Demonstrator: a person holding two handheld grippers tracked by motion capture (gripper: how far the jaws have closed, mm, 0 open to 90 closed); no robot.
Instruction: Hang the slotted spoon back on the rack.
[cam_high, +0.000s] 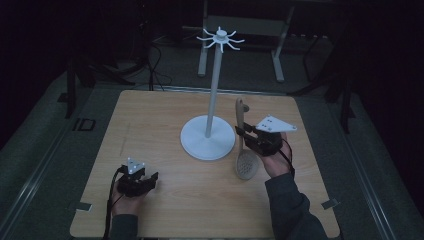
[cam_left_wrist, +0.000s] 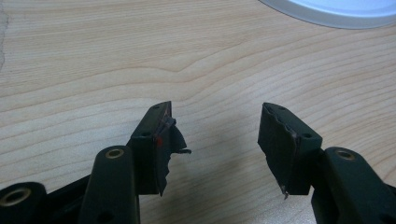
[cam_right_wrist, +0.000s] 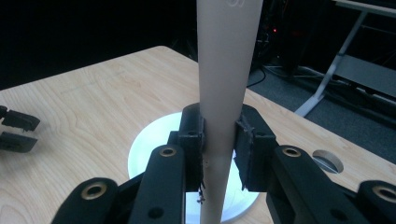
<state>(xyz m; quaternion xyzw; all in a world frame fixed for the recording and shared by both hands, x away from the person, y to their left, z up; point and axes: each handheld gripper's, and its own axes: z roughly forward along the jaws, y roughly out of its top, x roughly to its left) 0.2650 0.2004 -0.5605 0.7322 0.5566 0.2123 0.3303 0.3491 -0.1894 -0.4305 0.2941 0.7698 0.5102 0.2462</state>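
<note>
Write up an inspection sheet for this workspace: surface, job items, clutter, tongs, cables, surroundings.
Surface: light wood tabletop, bare apart from the job's things.
Job's things: wooden slotted spoon, held by its handle, bowl end toward the person; white hanging stand with a round base and hooked top, upright at the table's middle.
Clutter: nothing seen.
Tongs: right tongs shut on the spoon's handle; left tongs open, empty, low over the wood.
Cables: a black cable trails from the left tongs; more lie on the floor behind the table.
Surroundings: dark room, grey floor, metal frame legs behind.
</note>
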